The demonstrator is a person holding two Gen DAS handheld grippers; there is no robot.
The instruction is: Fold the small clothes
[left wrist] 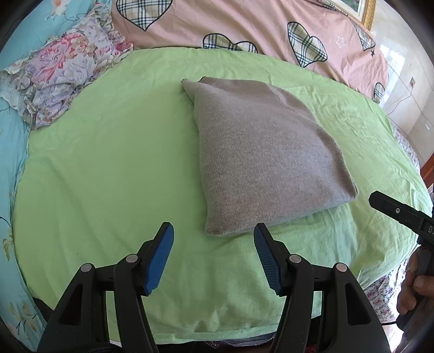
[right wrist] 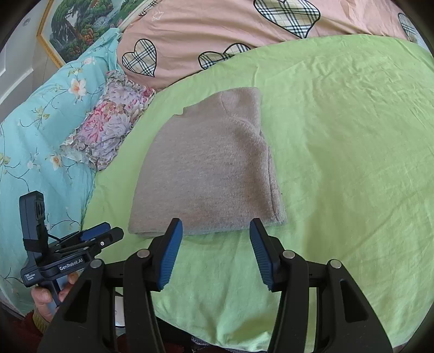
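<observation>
A grey knitted sweater (left wrist: 265,152) lies folded into a thick rectangle on the green sheet (left wrist: 108,168). In the left wrist view my left gripper (left wrist: 214,230) stands open just short of the sweater's near corner, nothing between its blue pads. From the right wrist view the same sweater (right wrist: 211,168) lies ahead, and my right gripper (right wrist: 215,226) is open at its near edge, not touching it. The left gripper (right wrist: 100,236) also shows at the lower left of the right wrist view, held by a hand. The right gripper's finger (left wrist: 393,209) juts in at the right of the left wrist view.
A pink quilt with plaid hearts (left wrist: 244,24) lies behind the green sheet. A floral cushion (left wrist: 62,73) and a blue flowered cover (right wrist: 40,122) lie to the left. A framed picture (right wrist: 81,24) hangs behind. The bed's front edge runs under both grippers.
</observation>
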